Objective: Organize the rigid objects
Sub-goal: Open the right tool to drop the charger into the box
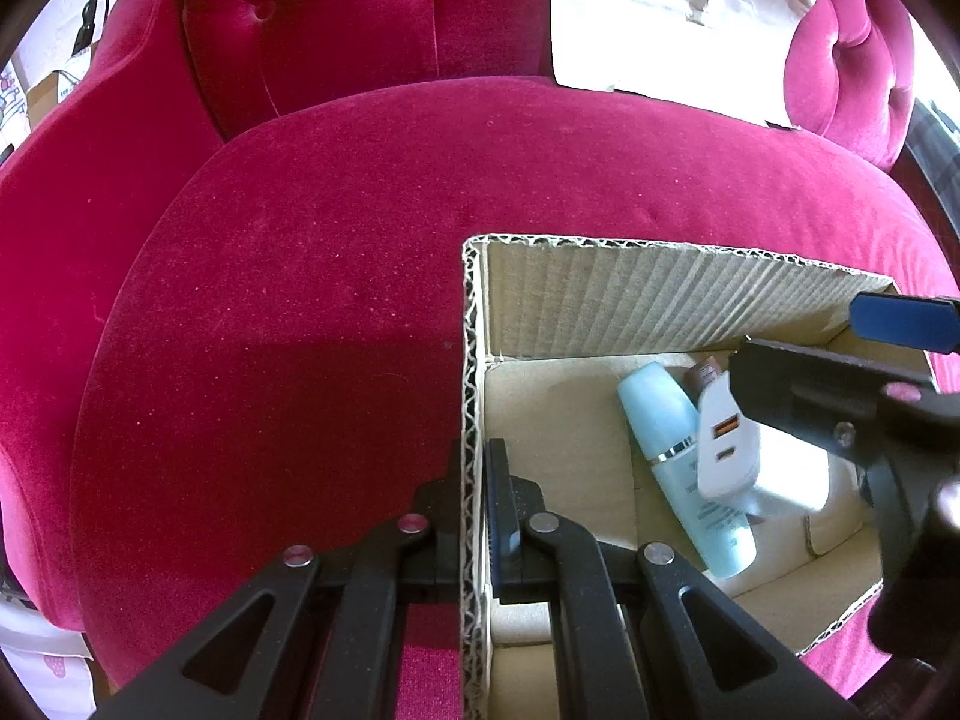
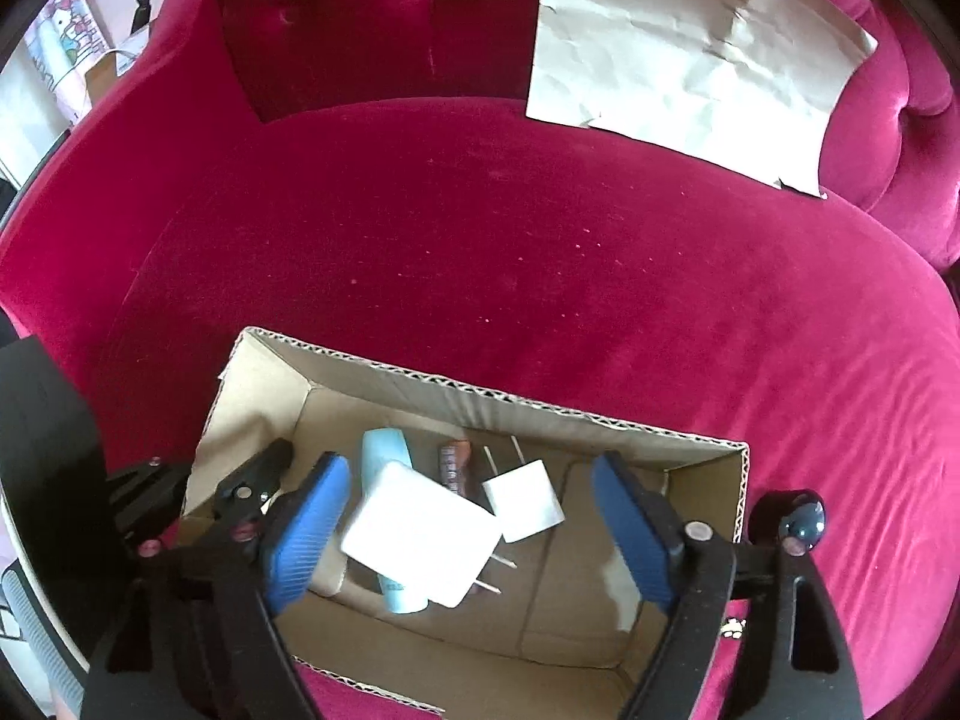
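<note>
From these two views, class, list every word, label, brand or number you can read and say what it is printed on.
None can be read.
Light blue bottle in the cardboard box: grey print, too blurred.
Brown tube: lettering too small and blurred.
White charger: only an orange port and a slot, no words.
Cartoon picture at the far left: drawing only, no legible text.
</note>
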`<state>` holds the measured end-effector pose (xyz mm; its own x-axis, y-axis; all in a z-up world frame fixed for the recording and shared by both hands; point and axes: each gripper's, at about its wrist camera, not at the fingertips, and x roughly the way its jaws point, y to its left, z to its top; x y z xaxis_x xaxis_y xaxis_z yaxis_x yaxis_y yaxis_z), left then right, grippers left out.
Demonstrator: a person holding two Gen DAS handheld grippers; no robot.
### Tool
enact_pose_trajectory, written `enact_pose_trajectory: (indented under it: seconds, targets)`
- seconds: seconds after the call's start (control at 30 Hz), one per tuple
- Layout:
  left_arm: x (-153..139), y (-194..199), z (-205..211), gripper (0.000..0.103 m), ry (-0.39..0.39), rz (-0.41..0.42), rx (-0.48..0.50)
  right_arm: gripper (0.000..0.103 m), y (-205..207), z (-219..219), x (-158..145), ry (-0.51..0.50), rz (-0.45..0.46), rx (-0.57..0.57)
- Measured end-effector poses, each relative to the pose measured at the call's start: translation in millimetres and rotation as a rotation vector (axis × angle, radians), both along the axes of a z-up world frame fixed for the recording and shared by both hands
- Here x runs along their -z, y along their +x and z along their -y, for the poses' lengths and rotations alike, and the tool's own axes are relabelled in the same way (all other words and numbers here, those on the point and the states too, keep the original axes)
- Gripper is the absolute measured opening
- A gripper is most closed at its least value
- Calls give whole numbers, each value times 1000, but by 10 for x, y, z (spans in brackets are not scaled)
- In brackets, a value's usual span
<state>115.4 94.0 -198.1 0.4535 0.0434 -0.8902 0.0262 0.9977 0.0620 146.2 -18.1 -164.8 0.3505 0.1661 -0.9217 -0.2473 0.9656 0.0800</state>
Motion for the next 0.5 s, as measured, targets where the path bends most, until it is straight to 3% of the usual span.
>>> enact_pose_trajectory:
  seconds: [0.2, 0.5]
  targets:
    - [-2, 3, -6, 4, 1, 0, 0, 100, 22, 57, 3, -24, 11, 15]
    - [-5, -6, 27, 4, 10, 2, 5, 101, -9, 104, -58, -15, 31, 8]
